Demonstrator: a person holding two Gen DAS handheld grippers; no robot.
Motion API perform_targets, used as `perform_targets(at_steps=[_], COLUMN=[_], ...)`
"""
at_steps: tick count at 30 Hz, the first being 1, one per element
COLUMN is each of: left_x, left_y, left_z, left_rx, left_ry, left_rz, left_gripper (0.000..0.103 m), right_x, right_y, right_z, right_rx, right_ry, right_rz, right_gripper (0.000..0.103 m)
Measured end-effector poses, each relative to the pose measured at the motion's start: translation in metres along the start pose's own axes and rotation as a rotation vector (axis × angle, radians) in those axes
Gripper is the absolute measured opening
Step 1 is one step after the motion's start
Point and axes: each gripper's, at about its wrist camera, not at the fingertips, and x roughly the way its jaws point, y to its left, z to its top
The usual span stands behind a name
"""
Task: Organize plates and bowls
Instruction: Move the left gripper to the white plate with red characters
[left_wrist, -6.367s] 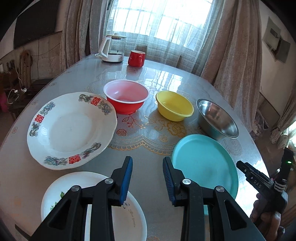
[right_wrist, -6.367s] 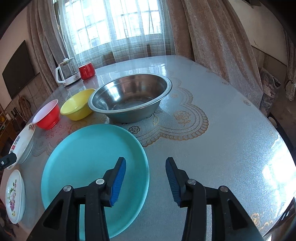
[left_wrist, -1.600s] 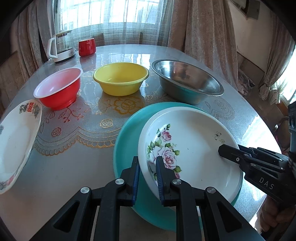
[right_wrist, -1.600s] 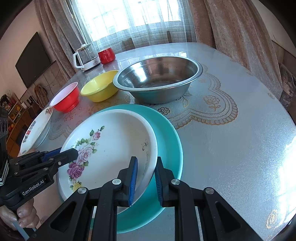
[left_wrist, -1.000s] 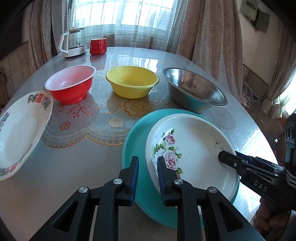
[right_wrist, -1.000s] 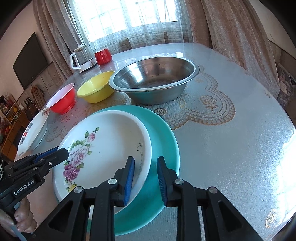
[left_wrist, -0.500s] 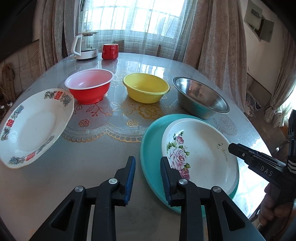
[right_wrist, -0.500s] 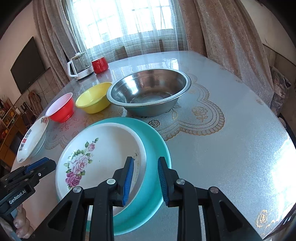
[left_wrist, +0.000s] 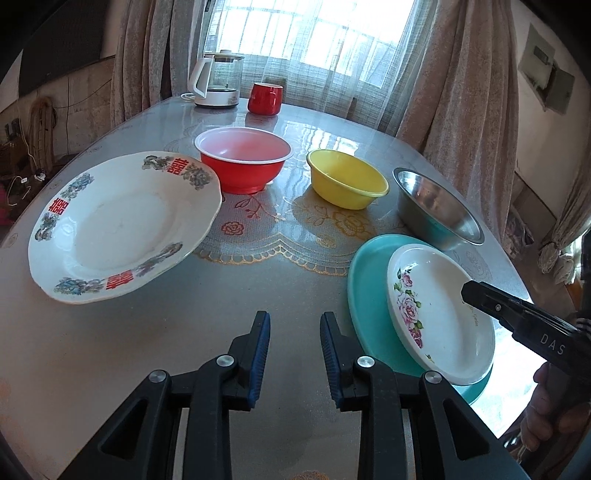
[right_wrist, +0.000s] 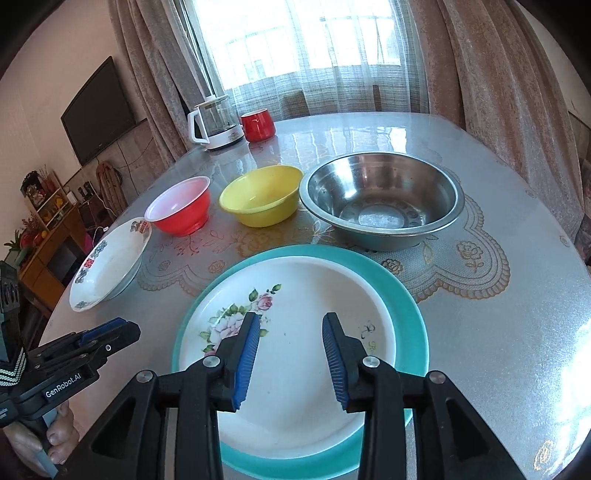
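Observation:
A white rose-patterned plate (right_wrist: 306, 291) lies inside the teal plate (right_wrist: 406, 306) at the near right of the table. My right gripper (right_wrist: 291, 325) hovers over the rose plate's near half, its jaws opening, touching nothing. My left gripper (left_wrist: 295, 325) is open over bare tabletop, left of the teal plate (left_wrist: 365, 288) and the rose plate (left_wrist: 439, 310). A large white plate with red characters (left_wrist: 122, 229) sits at the left. Behind stand a red bowl (left_wrist: 243, 166), a yellow bowl (left_wrist: 347, 181) and a steel bowl (left_wrist: 436, 210) in a row.
A glass kettle (left_wrist: 218, 81) and a red mug (left_wrist: 264, 98) stand at the far edge by the curtained window. The table's (left_wrist: 258, 288) near edge curves just below both grippers. A shelf and a television are off to the left.
Both grippers have let go of the rose plate, which now rests in the teal plate. The left gripper has drawn away to the left; the right has lifted back with its jaws wider.

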Motion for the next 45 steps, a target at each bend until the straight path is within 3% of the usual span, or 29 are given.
perform_targets(at_steps=[7,19,24,34,41,45], left_x=[-0.016,-0.048,-0.057,-0.065,-0.054,-0.043], left_y=[0.018,0.091,0.126,0.179,0.206,0.218], left_z=[0.002,0.004,-0.001,-0.003,0.013,0.023], left_rx=[-0.014,-0.154,-0.248,-0.382,-0.381,-0.399], left_ry=[-0.045,-0.113,-0.114,-0.123,-0.125,-0.119], left_rz=[0.027,0.127,0.118,0.198,0.225,0.231], left_gripper=[0.030,0.033,0.035,0.035,0.035,0.042], right_x=[0.007,0.047,0.060,0.084,0.109,0.126], right_y=[0.027,0.099,0.117,0.136,0.147,0.147], right_z=[0.013,0.023,0.022,0.028,0.046,0.057], right_rx=[-0.048,-0.134,-0.146,-0.084,-0.028,0.047], right_ry=[0.018,0.160,0.195,0.247,0.219,0.230], right_rz=[0.114,0.325,0.339,0.380,0.347,0.353], right_gripper=[0.039,0.040,0.040,0.040,0.040,0.040])
